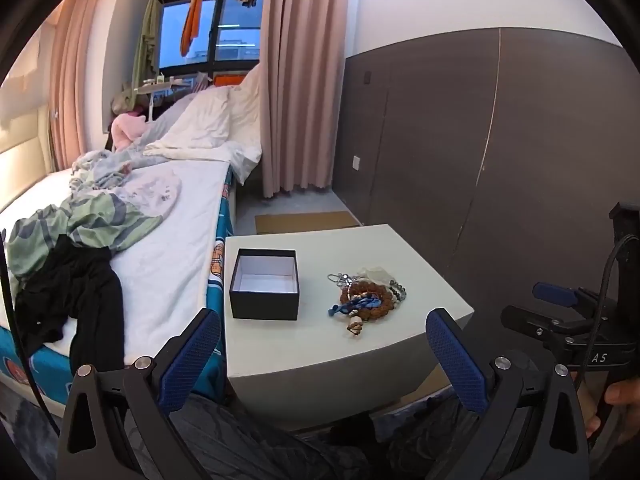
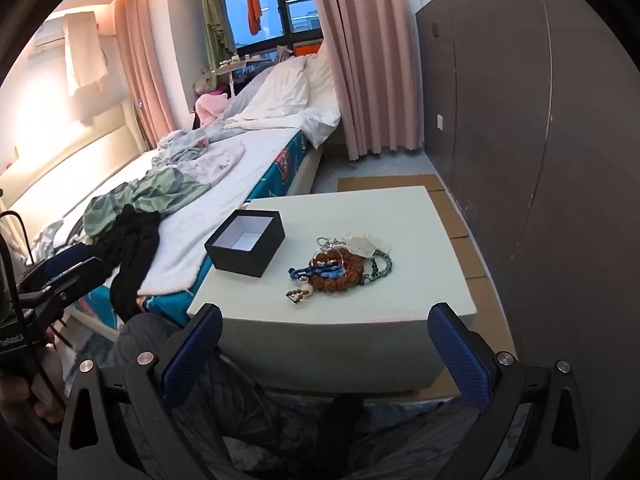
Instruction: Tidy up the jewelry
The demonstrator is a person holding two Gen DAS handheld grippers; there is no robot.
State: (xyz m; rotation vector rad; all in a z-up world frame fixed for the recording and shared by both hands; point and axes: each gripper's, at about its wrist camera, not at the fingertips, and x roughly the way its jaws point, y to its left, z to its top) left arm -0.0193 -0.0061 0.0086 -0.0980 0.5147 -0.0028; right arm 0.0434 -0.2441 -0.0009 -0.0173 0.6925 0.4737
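Note:
A pile of jewelry [image 1: 366, 294] lies on a pale table [image 1: 280, 344]: a brown bead bracelet, a blue cord, a dark green bead string, a silver chain and a white piece. It also shows in the right wrist view [image 2: 340, 264]. An open black box [image 1: 265, 283] with a white, empty inside stands left of the pile; it also shows in the right wrist view [image 2: 246, 247]. My left gripper [image 1: 323, 322] is open and empty, short of the table's near edge. My right gripper [image 2: 325, 318] is open and empty, also short of the near edge.
A bed [image 1: 168, 248] with crumpled clothes runs along the table's left side. A dark panelled wall [image 1: 500, 160] stands to the right. Cardboard [image 2: 460, 216] lies on the floor beside the table. Pink curtains [image 1: 296, 80] hang behind. The right gripper shows at the left view's right edge [image 1: 568, 320].

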